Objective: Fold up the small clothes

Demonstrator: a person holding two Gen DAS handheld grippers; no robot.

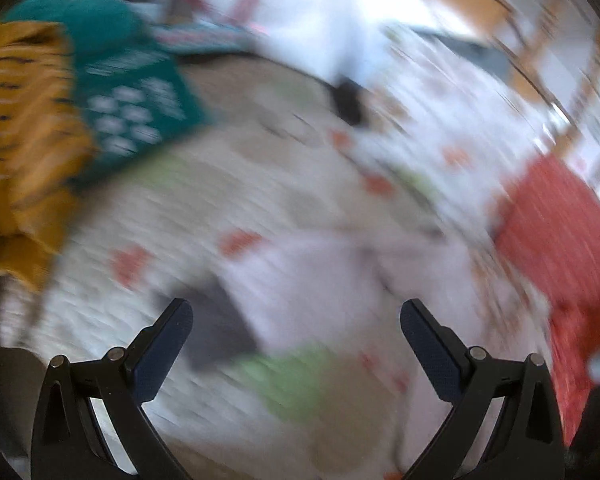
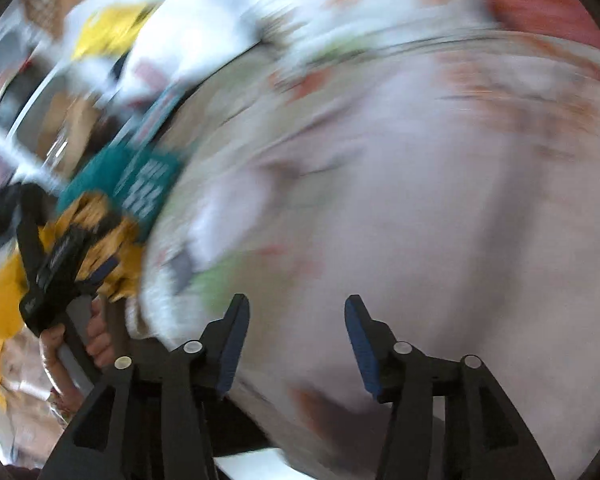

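Hovering: left claw [image 1: 296, 320] and right claw [image 2: 296, 320] both gape empty above a pale garment [image 1: 320, 276].
Garment: spread flat on the patterned desk [image 1: 160, 208], likely for folding.
Axis: lost to blur.
Pile: teal shirt [image 1: 128, 92], mustard top [image 1: 24, 140] wait aside.

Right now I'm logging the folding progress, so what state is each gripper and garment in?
left gripper: open, nothing between its fingers.
right gripper: open, nothing gripped.
pale pink garment: spread on the patterned cloth, creased; too blurred to tell any fold.
teal shirt: heaped, unfolded.
mustard striped garment: crumpled, unfolded.
red garment: lying loose at the edge.
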